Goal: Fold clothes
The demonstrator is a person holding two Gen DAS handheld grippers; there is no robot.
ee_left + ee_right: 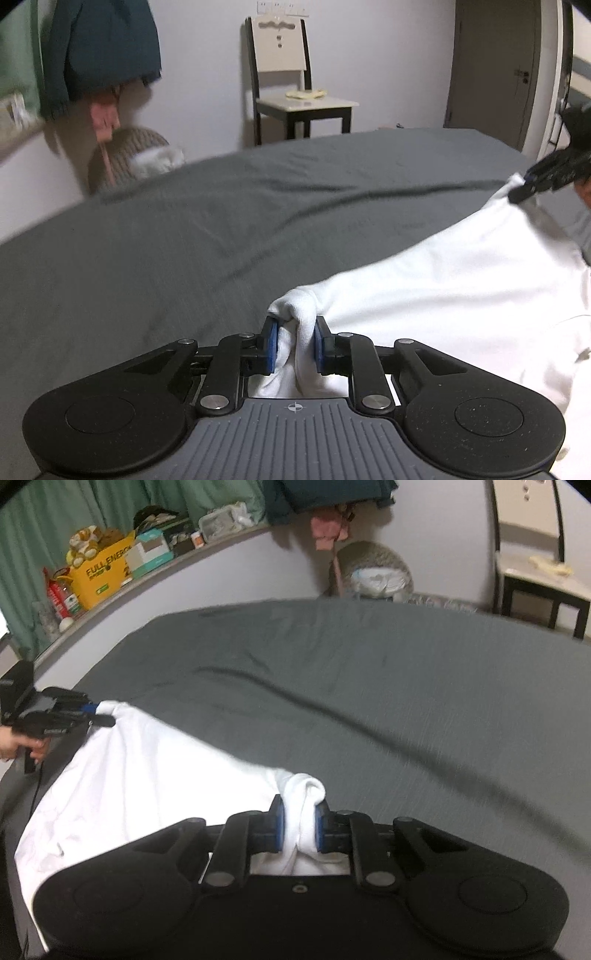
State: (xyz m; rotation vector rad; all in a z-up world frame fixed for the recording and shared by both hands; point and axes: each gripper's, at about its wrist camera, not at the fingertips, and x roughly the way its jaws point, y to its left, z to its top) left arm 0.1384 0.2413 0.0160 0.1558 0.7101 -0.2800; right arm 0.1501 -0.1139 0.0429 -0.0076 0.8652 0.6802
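Note:
A white garment (pixel 461 280) lies spread on a bed under a grey sheet (pixel 184 229). My left gripper (pixel 295 341) is shut on a bunched corner of the white cloth, which bulges up between its blue pads. My right gripper (pixel 301 827) is likewise shut on another bunched corner of the same white garment (pixel 140 775). The cloth hangs stretched between the two grips. Each gripper shows in the other's view: the right gripper (pixel 535 181) at the far right, the left gripper (pixel 92 710) at the far left with a hand (pixel 18 744) behind it.
A chair (pixel 295 85) stands against the far wall past the bed, with a door (pixel 495 70) to its right. A knitted stool (pixel 373 570) sits beside the bed. A ledge (pixel 155 568) along the green curtain holds boxes and toys. Dark clothing (pixel 99 44) hangs on the wall.

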